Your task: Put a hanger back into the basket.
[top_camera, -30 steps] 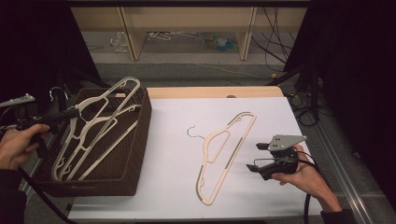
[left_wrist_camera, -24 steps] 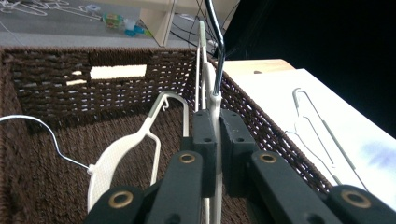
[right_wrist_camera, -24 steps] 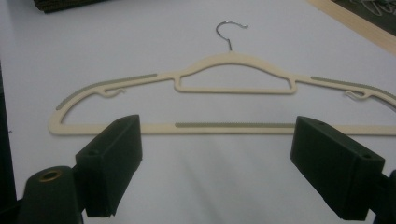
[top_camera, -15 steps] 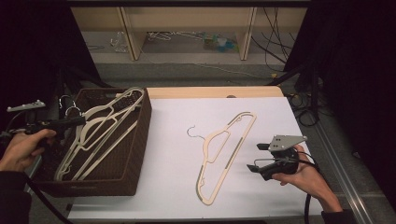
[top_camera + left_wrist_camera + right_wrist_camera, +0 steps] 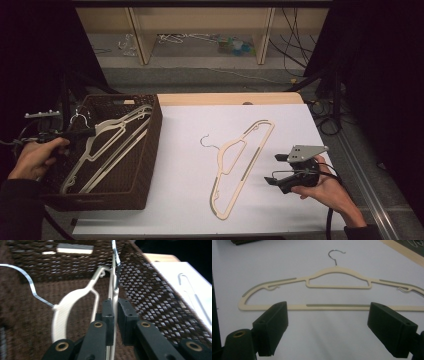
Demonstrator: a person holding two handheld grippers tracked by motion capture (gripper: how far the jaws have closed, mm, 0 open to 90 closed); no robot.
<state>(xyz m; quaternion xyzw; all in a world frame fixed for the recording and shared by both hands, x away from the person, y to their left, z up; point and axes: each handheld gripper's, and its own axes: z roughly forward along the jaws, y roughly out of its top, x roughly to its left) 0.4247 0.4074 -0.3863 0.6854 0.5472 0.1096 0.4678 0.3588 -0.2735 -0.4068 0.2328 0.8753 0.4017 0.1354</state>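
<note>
- Left tongs (image 5: pixel 113 312): nearly closed, pinching a thin bar of a cream hanger (image 5: pixel 75 295) inside the brown woven basket (image 5: pixel 150 150); hand at the basket's left edge, tongs level.
- Right tongs (image 5: pixel 327 332): wide open, empty, resting on the white tabletop (image 5: pixel 185 200) just beside a second hanger (image 5: pixel 337 306).

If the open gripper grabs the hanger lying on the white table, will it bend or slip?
Probably not much. The hanger looks like thin, flat, stiff plastic, so it should lift in one piece and feel light. Its grey strips look grippy, so the right gripper may hold best there. The metal hook could snag.
</note>
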